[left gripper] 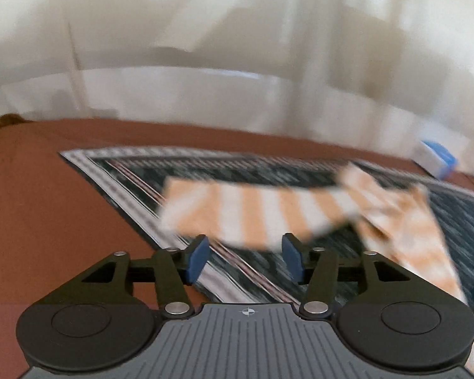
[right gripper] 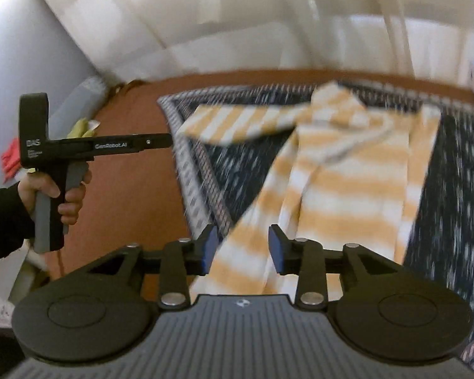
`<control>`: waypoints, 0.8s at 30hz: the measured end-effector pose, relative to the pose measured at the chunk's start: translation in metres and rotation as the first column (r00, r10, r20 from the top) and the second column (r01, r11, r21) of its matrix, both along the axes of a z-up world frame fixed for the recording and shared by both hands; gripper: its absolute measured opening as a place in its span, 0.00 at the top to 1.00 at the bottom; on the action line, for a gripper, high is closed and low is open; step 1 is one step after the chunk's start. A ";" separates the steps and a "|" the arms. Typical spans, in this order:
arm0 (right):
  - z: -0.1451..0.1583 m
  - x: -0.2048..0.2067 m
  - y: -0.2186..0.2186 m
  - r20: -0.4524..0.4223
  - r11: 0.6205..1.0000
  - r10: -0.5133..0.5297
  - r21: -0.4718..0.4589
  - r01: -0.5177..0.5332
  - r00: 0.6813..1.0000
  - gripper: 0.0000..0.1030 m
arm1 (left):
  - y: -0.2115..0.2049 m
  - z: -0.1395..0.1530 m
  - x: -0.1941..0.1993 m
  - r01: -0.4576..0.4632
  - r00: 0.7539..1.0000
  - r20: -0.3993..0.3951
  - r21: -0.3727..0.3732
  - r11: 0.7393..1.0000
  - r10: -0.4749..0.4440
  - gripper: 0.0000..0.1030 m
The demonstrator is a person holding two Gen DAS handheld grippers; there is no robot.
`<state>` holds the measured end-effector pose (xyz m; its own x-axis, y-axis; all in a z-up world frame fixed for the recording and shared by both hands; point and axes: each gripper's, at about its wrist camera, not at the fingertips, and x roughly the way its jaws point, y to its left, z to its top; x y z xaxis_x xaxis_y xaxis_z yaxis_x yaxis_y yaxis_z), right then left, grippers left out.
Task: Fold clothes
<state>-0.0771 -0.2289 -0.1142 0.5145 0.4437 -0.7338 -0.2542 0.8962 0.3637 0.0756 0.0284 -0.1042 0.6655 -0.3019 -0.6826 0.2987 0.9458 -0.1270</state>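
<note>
An orange-and-white striped garment (right gripper: pixel 341 173) lies on a dark patterned rug (right gripper: pixel 452 189). One sleeve (right gripper: pixel 246 123) stretches out to the left. In the left wrist view that sleeve (left gripper: pixel 252 211) lies crosswise just beyond my left gripper (left gripper: pixel 245 257), which is open with nothing between its blue pads. My right gripper (right gripper: pixel 241 249) is open above the garment's near edge and holds nothing. The right wrist view also shows the left gripper's black body (right gripper: pixel 79 148), held by a hand (right gripper: pixel 55 192) at the left. Both views are blurred by motion.
The rug lies on a reddish-brown surface (left gripper: pixel 47 195). White curtains (left gripper: pixel 237 47) hang behind. A blue-and-white box (left gripper: pixel 436 158) sits at the far right. Red and yellow cloth items (right gripper: pixel 12 158) lie at the left edge beyond the surface.
</note>
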 end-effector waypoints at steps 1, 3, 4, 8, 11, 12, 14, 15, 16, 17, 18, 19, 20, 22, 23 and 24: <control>0.005 0.012 0.001 0.020 1.000 -0.008 -0.015 0.008 1.000 0.58 | 0.006 -0.004 0.016 -0.026 1.000 -0.007 0.000 1.000 0.026 0.29; 0.003 0.032 0.008 0.017 1.000 -0.018 -0.025 0.018 1.000 0.57 | 0.019 -0.015 0.049 -0.069 0.997 -0.039 -0.016 0.997 0.069 0.29; 0.000 0.042 0.012 0.008 0.999 -0.022 -0.027 0.022 1.000 0.57 | 0.023 -0.021 0.063 -0.076 0.995 -0.063 -0.027 0.997 0.074 0.29; -0.014 0.072 0.033 -0.033 0.999 -0.028 -0.029 0.027 0.999 0.56 | 0.026 -0.044 0.105 -0.081 0.991 -0.109 0.000 0.997 0.081 0.29; -0.020 0.081 0.044 -0.062 0.999 -0.031 -0.024 0.030 0.998 0.56 | 0.024 -0.053 0.119 -0.045 0.989 -0.140 -0.010 0.999 0.043 0.33; -0.022 0.084 0.048 -0.072 0.999 -0.033 -0.024 0.032 0.997 0.56 | 0.024 -0.054 0.119 -0.023 0.990 -0.141 -0.019 1.000 0.020 0.37; -0.025 0.089 0.052 -0.092 0.999 -0.040 -0.024 0.038 0.995 0.55 | 0.023 -0.055 0.119 0.009 0.990 -0.140 -0.021 1.000 -0.012 0.44; -0.026 0.092 0.053 -0.100 0.999 -0.043 -0.025 0.040 0.994 0.55 | 0.023 -0.056 0.118 0.020 0.991 -0.132 -0.013 1.000 -0.021 0.55; -0.026 0.094 0.054 -0.106 0.999 -0.044 -0.029 0.042 0.993 0.55 | 0.023 -0.055 0.117 0.027 0.992 -0.126 -0.007 1.000 -0.028 0.68; -0.025 0.096 0.055 -0.109 0.999 -0.046 -0.032 0.043 0.993 0.55 | 0.025 -0.054 0.116 0.032 0.992 -0.126 -0.015 0.999 -0.034 0.80; -0.025 0.098 0.056 -0.110 0.998 -0.049 -0.033 0.046 0.993 0.55 | 0.027 -0.054 0.116 0.039 0.991 -0.129 -0.036 0.999 -0.043 0.85; -0.024 0.101 0.057 -0.111 0.998 -0.053 -0.034 0.050 0.992 0.54 | 0.029 -0.053 0.115 0.049 0.990 -0.130 -0.051 0.997 -0.056 0.95; -0.023 0.104 0.058 -0.111 0.998 -0.058 -0.032 0.054 0.992 0.54 | 0.030 -0.052 0.114 0.064 0.989 -0.128 -0.059 0.996 -0.071 0.99; -0.021 0.112 0.059 -0.109 0.998 -0.066 -0.025 0.064 0.992 0.54 | 0.030 -0.049 0.110 0.092 0.988 -0.120 -0.076 0.993 -0.101 1.00; -0.020 0.117 0.060 -0.108 0.997 -0.070 -0.020 0.068 0.992 0.54 | 0.030 -0.046 0.108 0.108 0.987 -0.113 -0.087 0.990 -0.117 1.00; -0.018 0.122 0.062 -0.106 0.997 -0.072 -0.013 0.071 0.992 0.54 | 0.030 -0.042 0.104 0.125 0.985 -0.104 -0.103 0.987 -0.135 1.00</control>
<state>0.0447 -0.1673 -0.1324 0.4636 0.4014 -0.7899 -0.1494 0.9141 0.3769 0.1798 0.0580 -0.1463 0.5383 -0.4485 -0.7135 0.3973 0.8817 -0.2545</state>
